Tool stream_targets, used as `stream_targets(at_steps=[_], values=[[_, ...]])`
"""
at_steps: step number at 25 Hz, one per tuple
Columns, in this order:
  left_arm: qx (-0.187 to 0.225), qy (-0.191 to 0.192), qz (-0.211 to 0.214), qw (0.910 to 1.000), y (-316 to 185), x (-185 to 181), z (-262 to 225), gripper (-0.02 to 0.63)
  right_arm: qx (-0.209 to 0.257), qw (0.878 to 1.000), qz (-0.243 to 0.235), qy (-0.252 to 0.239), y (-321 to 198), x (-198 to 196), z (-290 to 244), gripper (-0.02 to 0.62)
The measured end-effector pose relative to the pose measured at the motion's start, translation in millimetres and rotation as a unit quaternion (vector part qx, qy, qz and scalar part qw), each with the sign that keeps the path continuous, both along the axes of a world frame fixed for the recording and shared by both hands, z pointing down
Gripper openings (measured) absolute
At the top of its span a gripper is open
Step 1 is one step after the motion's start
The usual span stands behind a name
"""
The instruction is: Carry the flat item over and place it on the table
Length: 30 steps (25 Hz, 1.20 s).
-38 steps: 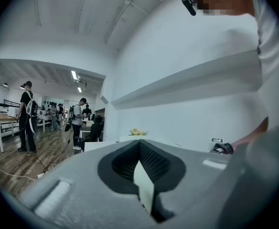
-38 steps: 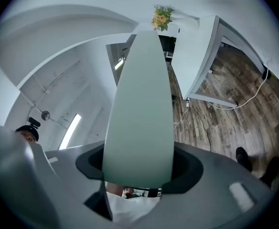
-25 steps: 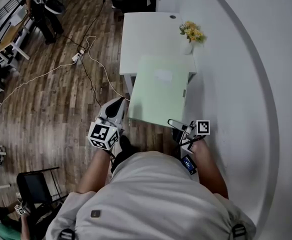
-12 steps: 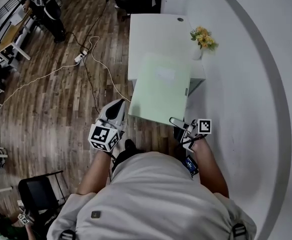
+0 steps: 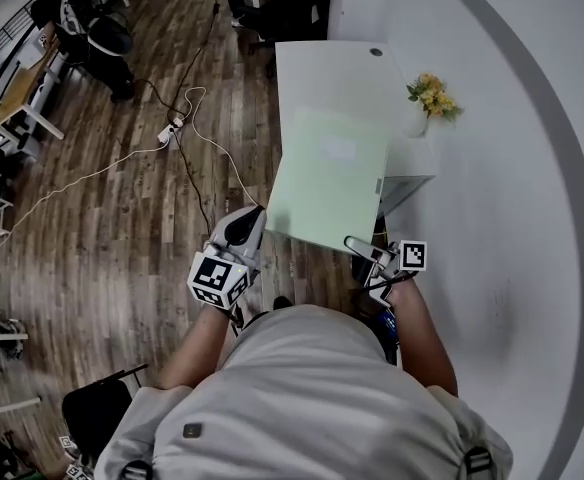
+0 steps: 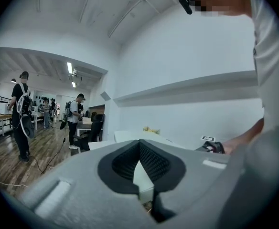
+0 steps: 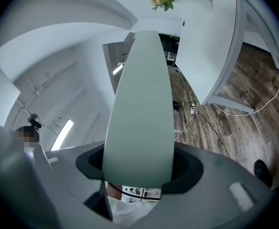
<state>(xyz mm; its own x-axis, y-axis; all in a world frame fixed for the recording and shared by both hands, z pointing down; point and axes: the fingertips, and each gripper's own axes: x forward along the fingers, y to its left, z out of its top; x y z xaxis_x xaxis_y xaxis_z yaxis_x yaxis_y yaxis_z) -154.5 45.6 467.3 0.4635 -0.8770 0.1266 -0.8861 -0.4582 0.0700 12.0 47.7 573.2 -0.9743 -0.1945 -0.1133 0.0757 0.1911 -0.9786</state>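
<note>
At the bottom of the head view, the person holds a pale green flat board [image 5: 327,178] out in front with two grippers. The left gripper [image 5: 250,224] pinches the board's lower left corner. In the left gripper view its jaws squeeze the board's thin edge. The right gripper [image 5: 364,251] pinches the lower right corner, and in its own view the jaws press on the wide green sheet.

The board is up in the air, in the middle of the frame. Its far end covers the near part of the white table [image 5: 332,68], higher in the frame. Yellow flowers [image 5: 434,92] stand at the table's right side. Brown wood floor [image 5: 122,228] fills the left.

This looks like the carrying step, close to its end. Next, I think both grippers must bring the board further over the table, lower it flat, keep clear of the flowers, and only then let go.
</note>
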Motion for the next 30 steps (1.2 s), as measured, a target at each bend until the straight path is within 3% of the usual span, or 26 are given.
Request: stream_targets(at_steps=[7,14,22,30], values=[[-0.011,0.007,0.012,0.9998,-20.5,-27.0,7.9,0.0,-0.01,1.0,0.017,0.005,-20.1,-25.1,4.4,0.299],[-0.012,0.009,-0.004,0.9999,-44.7,-43.8,8.8,0.0,-0.01,1.0,0.005,0.009,-50.3,-36.6,5.0,0.299],[-0.022,0.016,-0.031,0.9992,-111.5,-33.8,14.7,0.0,-0.011,1.0,-0.02,0.003,-122.4,-25.5,4.1,0.299],[-0.016,0.011,-0.049,0.9986,-184.1,7.0,11.3,0.0,-0.005,0.999,-0.039,0.014,-201.4,16.7,8.7,0.299]])
